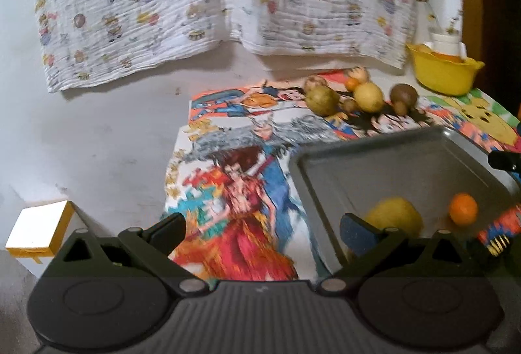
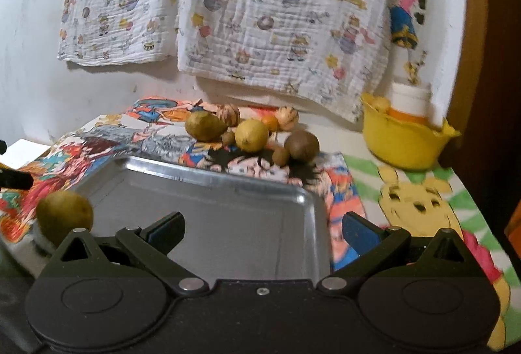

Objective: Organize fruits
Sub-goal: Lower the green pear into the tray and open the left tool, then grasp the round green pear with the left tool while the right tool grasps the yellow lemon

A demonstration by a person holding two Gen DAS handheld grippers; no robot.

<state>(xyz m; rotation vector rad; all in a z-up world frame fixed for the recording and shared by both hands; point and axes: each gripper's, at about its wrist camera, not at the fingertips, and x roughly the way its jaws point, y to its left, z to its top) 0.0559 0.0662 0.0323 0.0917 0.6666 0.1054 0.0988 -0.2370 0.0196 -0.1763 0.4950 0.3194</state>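
left gripper [image 1: 260, 225] wide open, empty | right gripper [image 2: 262, 223] wide open, empty | metal tray [image 2: 228, 181]: lemon [image 1: 395, 215], orange [image 1: 463, 209] | no legible writing

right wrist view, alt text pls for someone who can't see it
An open right gripper hovers over a metal tray, a green-yellow fruit at the tray's left edge. Beyond, loose fruits sit on a cartoon cloth near a yellow bowl.

A cartoon-print cloth [image 2: 228, 12] hung behind the counter, above a yellow bowl [image 2: 403, 139] holding a white jar [image 2: 409, 101].
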